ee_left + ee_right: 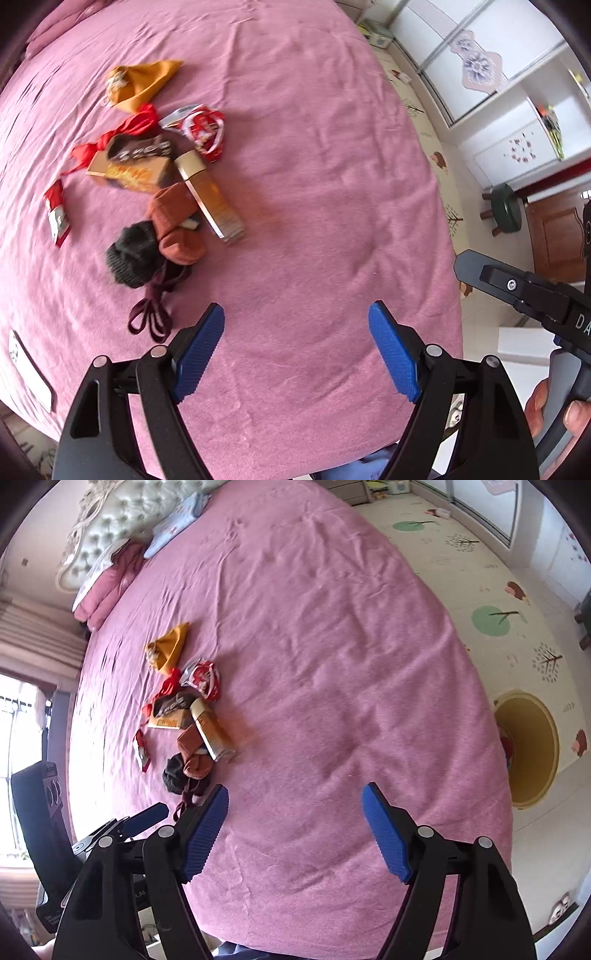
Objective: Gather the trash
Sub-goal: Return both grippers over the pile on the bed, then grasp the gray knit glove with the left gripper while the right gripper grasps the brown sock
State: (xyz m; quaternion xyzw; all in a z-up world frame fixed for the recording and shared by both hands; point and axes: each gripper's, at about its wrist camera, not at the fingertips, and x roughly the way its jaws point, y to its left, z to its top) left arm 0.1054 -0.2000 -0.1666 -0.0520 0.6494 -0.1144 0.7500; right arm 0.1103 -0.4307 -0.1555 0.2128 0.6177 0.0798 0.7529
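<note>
The trash is lying in a loose heap on the pink bed, toward ten o'clock from my left tongs. At the heap's near side a long gold box is resting slantwise, one end touching a flat orange box with a dark wrapper on top of it. Just past them, at about eleven o'clock, a crumpled red-and-white wrapper is sitting, and a red ribbon is trailing from there out toward nine o'clock. A small red-and-white packet is lying apart from the rest, farther out at nine o'clock.

Clothing is mixed in with it: a rust-brown knit hat is pressing against the gold box, a dark pompom hat is touching that one, and its dark strings are reaching toward my left tongs' near finger. A mustard hat is lying at the heap's far end.

I am holding my left tongs spread wide, pinching nothing, hovering over bare sheet. My right tongs are also spread wide and holding nothing, with the heap at ten o'clock from them. A yellow bin is standing on the patterned floor mat beside the bed, at two o'clock from my right tongs. Pillows are lying at the headboard, far off at eleven o'clock.
</note>
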